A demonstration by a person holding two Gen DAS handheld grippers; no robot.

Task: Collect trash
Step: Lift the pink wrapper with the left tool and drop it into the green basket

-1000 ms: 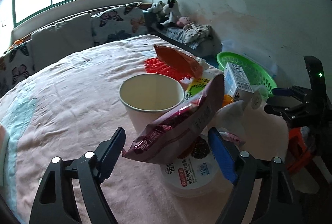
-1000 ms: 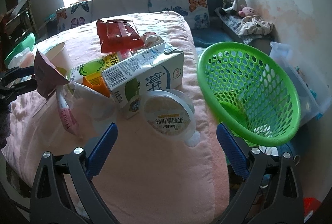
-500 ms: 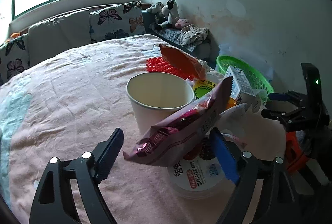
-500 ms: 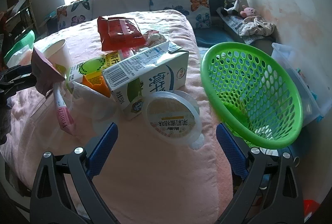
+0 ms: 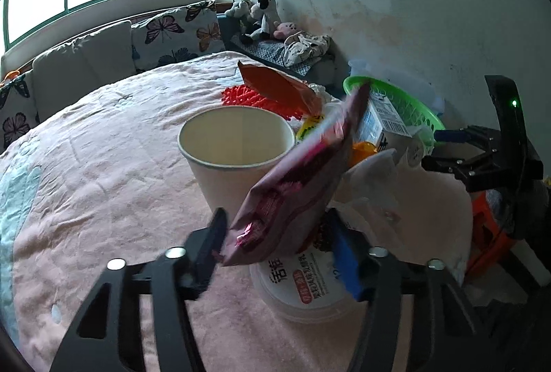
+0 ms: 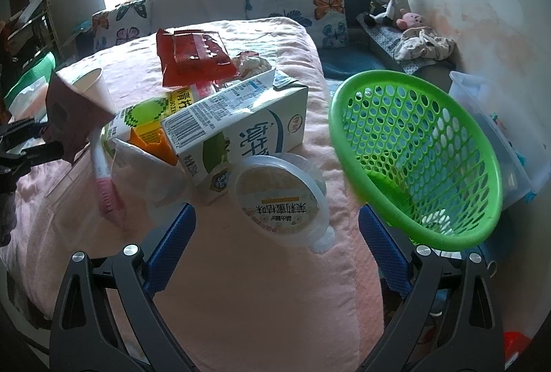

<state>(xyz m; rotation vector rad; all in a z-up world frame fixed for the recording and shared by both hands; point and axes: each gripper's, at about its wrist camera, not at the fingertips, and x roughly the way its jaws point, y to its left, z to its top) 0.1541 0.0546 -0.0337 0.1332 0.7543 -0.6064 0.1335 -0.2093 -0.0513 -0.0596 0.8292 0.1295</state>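
My left gripper (image 5: pixel 275 241) is closing, and its pads press the lower end of a maroon snack wrapper (image 5: pixel 303 179), which stands tilted up over a white yogurt tub (image 5: pixel 306 279). A paper cup (image 5: pixel 237 144) stands just behind it. From the right wrist view the same wrapper (image 6: pixel 69 117) shows at the far left. My right gripper (image 6: pixel 275 227) is open and low over the pink cloth; a round lidded tub (image 6: pixel 279 199) lies just ahead of its fingertips, untouched. Behind the tub a milk carton (image 6: pixel 248 131) lies on its side. The green basket (image 6: pixel 413 148) tilts at the table's right edge.
A red wrapper (image 6: pixel 193 55), a green-yellow juice box (image 6: pixel 148 113), an orange scrap (image 6: pixel 151 141) and a white tissue (image 6: pixel 151 165) are heaped around the carton. A pink tube (image 6: pixel 103 179) lies left. Pillows and soft toys (image 6: pixel 385 3) line the far side; a clear bin (image 6: pixel 499 137) stands beyond the basket.
The left jaws have come in from wide apart onto the maroon wrapper, and the wrapper has tipped up steeper. The right gripper has kept still and open.
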